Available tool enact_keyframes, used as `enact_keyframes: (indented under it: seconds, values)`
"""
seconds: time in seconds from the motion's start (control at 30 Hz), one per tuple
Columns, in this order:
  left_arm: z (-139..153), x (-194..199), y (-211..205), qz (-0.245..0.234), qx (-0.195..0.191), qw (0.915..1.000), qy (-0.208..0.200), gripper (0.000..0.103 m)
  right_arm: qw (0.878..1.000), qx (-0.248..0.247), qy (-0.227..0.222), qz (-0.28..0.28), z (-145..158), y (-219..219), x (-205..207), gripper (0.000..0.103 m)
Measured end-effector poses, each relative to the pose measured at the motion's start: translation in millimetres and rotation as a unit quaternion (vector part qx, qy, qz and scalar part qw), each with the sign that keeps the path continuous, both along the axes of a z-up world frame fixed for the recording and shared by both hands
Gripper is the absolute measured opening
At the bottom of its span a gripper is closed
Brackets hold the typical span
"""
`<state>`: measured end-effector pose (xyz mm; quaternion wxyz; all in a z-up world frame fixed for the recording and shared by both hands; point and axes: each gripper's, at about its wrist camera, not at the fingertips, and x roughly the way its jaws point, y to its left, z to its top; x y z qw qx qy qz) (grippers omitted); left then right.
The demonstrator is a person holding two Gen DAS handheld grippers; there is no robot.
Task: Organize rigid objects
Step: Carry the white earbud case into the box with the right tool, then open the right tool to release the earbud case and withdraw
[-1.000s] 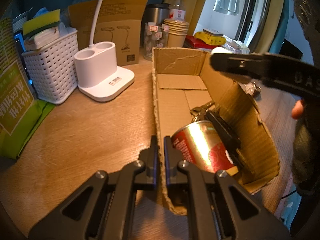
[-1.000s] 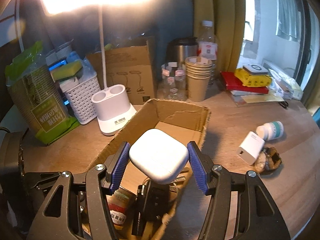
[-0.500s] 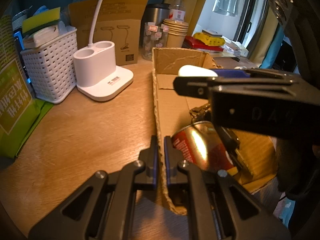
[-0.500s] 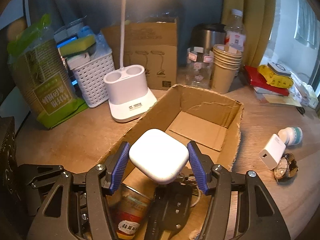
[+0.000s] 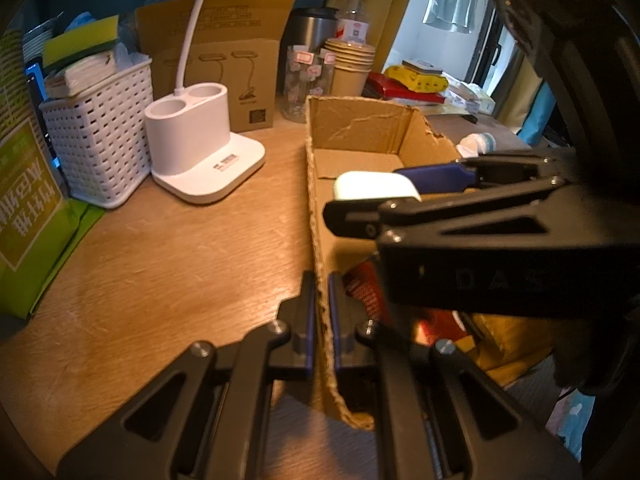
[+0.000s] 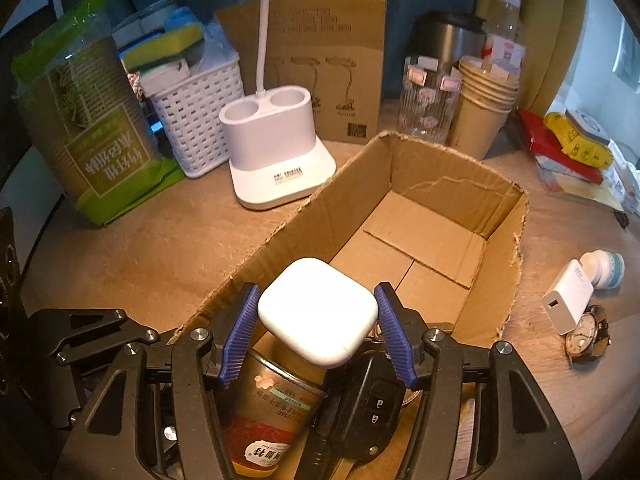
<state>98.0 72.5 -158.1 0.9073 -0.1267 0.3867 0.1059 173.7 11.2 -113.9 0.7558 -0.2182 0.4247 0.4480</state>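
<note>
Hovering: right tool (image 6: 318, 330) pinching white case (image 6: 318, 312) directly above cardboard box (image 6: 496, 304) interior; left tool (image 5: 320, 320) clamped on box wall.

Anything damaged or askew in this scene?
The cardboard box has ragged, torn rims, worst on its right wall. Outside it, a small white bottle lies on its side against a white charger and a wristwatch.

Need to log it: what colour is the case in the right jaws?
White case, clearest in the right wrist view.
</note>
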Motion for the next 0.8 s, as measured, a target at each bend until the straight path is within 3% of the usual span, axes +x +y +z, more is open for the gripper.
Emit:
enact_keyframes:
  seconds: [0.27,0.37,0.5,0.8]
  values:
    - [0,1,1,0.001,-0.002,1.0,0.001,0.008,1.0,0.009,0.008,-0.003,1,-2,3,0.062]
    - [-1,1,0,0.001,-0.001,1.0,0.001,0.008,1.0,0.014,0.009,-0.003,3,-3,3,0.069]
    - [-1,0,0,0.002,0.0,1.0,0.001,0.008,0.999,0.032,0.003,-0.012,9,-9,3,0.07]
    - [-2,0,-1,0.003,0.005,1.0,0.002,0.008,0.992,0.09,-0.026,-0.08,37,-52,15,0.07]
